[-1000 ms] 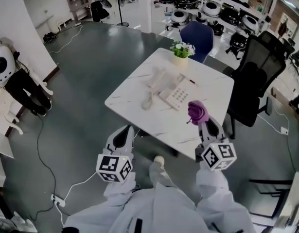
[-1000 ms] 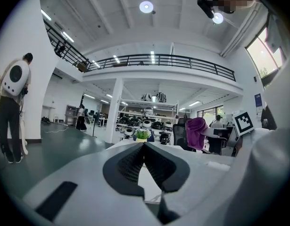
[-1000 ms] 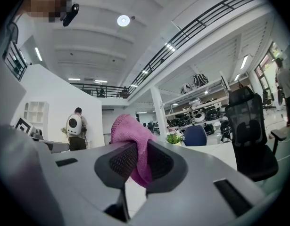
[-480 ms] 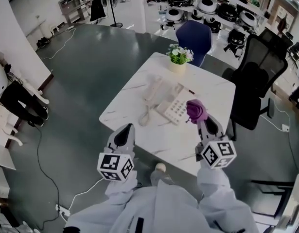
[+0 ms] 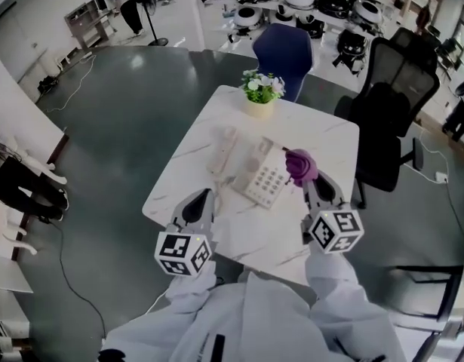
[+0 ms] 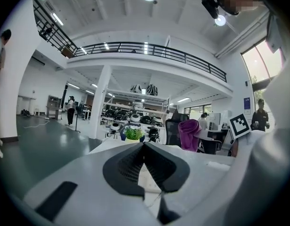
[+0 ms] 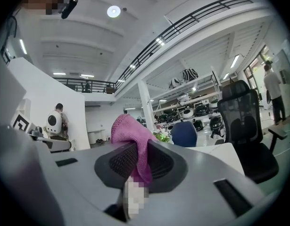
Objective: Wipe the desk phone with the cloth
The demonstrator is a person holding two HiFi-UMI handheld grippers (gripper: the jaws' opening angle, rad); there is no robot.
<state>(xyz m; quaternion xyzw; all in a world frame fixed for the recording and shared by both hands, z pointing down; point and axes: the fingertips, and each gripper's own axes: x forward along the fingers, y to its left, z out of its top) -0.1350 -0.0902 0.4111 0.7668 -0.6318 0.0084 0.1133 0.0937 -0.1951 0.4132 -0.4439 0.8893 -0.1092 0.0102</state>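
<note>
I note 1 pot (image 5: 259, 108) holding flowers (image 5: 262, 86) at the table's (image 5: 326, 138) far edge. My right gripper (image 5: 304, 178) clamps the cloth (image 5: 299, 164) just right of the desk phone (image 5: 263, 181). My left gripper (image 5: 203, 197), near the phone's left, is closed and empty.

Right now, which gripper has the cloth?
The right gripper: its jaws are shut on the purple cloth. The left gripper is shut on nothing.

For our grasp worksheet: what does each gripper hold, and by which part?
The right gripper is shut on the purple cloth, pinching its lower end, the bunch standing above the jaws. The left gripper is shut and empty.
</note>
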